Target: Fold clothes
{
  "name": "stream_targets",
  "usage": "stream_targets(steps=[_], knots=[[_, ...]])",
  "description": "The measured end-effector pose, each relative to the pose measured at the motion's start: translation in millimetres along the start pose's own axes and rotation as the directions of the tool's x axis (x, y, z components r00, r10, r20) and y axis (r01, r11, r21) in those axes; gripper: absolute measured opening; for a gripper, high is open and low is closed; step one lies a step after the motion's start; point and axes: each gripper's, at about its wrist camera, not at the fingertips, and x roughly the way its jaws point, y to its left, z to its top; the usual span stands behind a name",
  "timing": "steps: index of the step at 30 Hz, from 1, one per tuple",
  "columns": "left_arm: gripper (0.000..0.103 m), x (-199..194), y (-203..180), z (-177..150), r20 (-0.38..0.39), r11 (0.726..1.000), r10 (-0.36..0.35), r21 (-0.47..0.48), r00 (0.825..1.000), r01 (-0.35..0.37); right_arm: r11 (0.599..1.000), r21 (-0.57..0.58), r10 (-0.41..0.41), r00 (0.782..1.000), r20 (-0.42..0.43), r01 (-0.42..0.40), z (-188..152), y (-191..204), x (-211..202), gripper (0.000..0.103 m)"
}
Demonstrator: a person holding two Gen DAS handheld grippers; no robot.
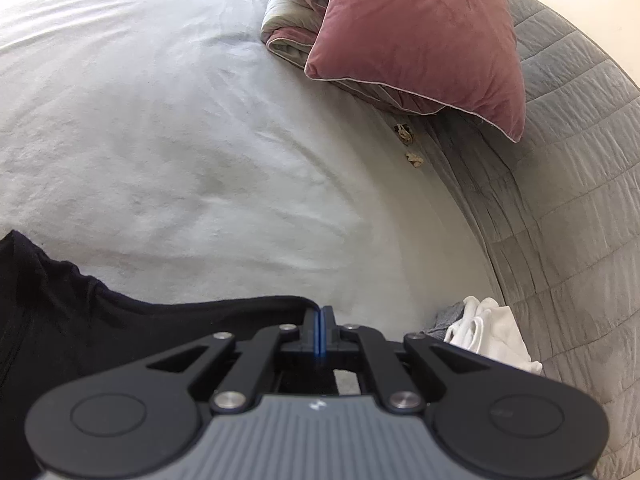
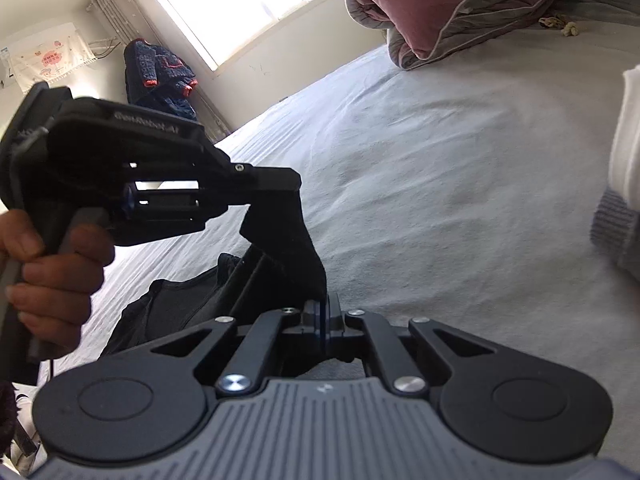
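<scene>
A black garment [image 1: 80, 320] hangs above the white bed sheet [image 1: 180, 140], held at two points. My left gripper [image 1: 321, 314] is shut on its upper edge at the corner. In the right wrist view the left gripper [image 2: 294, 186] shows from the side, pinching the same black garment [image 2: 292, 248], which stretches down to my right gripper [image 2: 329, 312]. My right gripper is shut on another part of that cloth. The rest of the garment [image 2: 168, 308] droops onto the bed below.
A pink pillow [image 1: 420, 40] lies on a rolled quilt at the bed's head. A grey padded headboard [image 1: 580, 200] curves along the right. White and grey folded clothes [image 1: 488, 336] lie by it, also at the right edge of the right wrist view [image 2: 624, 160]. A window [image 2: 240, 0] lights the room.
</scene>
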Motion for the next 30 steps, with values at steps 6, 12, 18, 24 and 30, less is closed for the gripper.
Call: stream_targets(steps=[6,12,18,24,30], knots=[[0.001,48,1,-13,-0.047,1.000,0.006,-0.002,0.999,-0.006,0.975,0.212,-0.039,0.991,-0.126,0.066,7,-35,-11,0.002],[0.002,81,12,-24,-0.065,0.989,-0.073,-0.130,0.995,0.064,0.973,0.193,-0.099,0.983,-0.154,0.129,-5,-42,-17,0.005],[0.023,59,9,-24,-0.013,0.974,-0.136,-0.184,0.991,0.132,0.971,0.155,-0.164,0.978,-0.128,0.183,-3,-34,-33,0.016],[0.040,-2,5,-37,0.019,0.985,-0.087,-0.149,0.996,0.088,0.967,0.163,-0.178,0.978,-0.111,0.195,-2,-16,-47,0.043],[0.040,-66,8,-80,0.012,0.992,-0.025,-0.126,1.000,0.027,0.967,0.180,-0.165,0.980,-0.110,0.183,-14,22,-70,0.042]])
